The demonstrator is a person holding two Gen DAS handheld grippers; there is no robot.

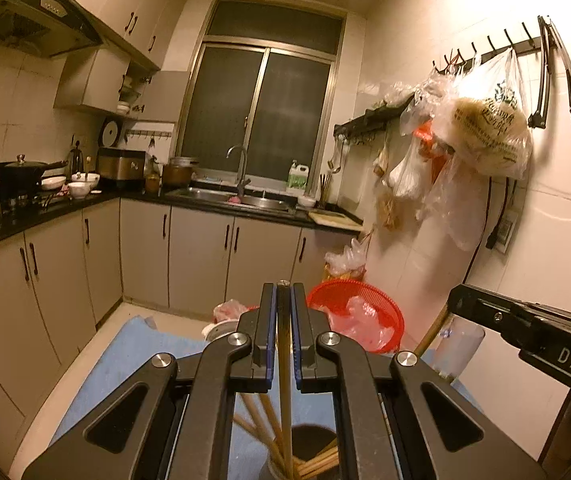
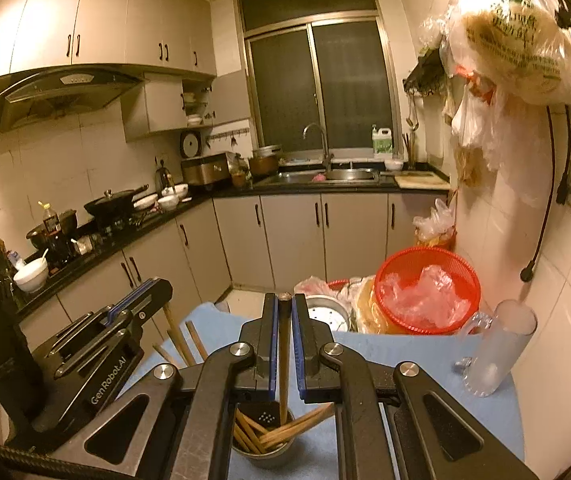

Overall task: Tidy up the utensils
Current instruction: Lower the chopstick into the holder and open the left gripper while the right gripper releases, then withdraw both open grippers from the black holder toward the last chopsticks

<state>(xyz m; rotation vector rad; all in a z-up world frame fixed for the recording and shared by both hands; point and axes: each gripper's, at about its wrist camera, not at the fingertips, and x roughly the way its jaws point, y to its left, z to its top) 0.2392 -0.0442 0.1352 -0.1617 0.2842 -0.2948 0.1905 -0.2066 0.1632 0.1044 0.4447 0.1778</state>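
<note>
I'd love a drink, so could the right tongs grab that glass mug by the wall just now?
Probably not yet. The right tongs are shut on a chopstick over the cup. The glass mug stands unblocked on their right, so they'd need to drop the chopstick first.

Wood, metal, plastic and cloth on a kitchen table.

Smooth wooden chopsticks stand in a dull metal holder on matt blue cloth; nearby, a frosted glass mug and glossy red plastic basket.
</note>
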